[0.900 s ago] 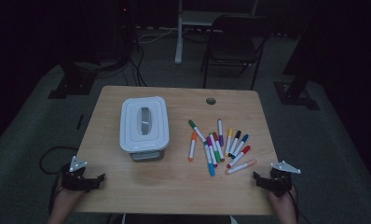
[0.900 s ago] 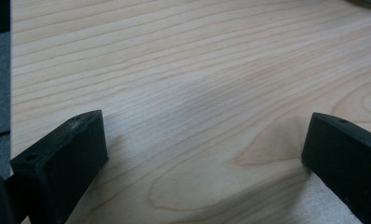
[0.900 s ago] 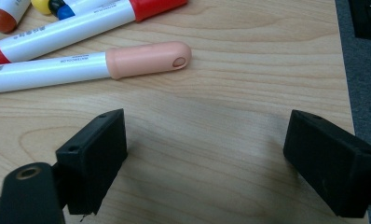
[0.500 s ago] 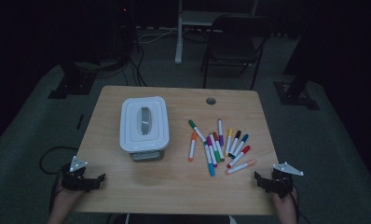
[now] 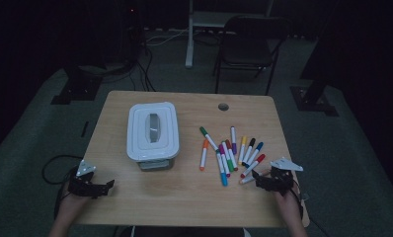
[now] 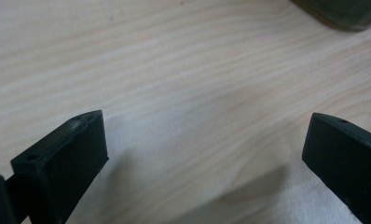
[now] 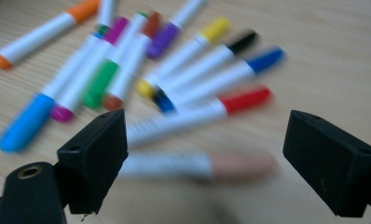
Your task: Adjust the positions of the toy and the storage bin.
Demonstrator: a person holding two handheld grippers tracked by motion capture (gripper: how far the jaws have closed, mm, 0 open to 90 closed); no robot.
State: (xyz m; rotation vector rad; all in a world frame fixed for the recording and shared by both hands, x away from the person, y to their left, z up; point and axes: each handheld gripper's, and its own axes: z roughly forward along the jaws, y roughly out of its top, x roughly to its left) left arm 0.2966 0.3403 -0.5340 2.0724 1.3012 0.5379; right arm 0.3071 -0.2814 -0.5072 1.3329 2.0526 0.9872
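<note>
Several coloured markers lie loose on the right half of the wooden table. A white lidded container stands left of centre. My right gripper is open at the near right, just short of the markers. In the right gripper view its jaws stand wide on either side of a pale pink-capped marker without touching it; a red-capped marker lies just beyond. My left gripper rests open at the near left corner. Between its jaws is bare wood, with a corner of the container far off.
A round cable hole sits near the table's far edge. A dark chair and stand legs are on the floor behind the table. A person's hands hold both grippers at the near edge.
My right gripper has moved a little forward and left, closer to the markers. The left gripper has stayed where it was.
</note>
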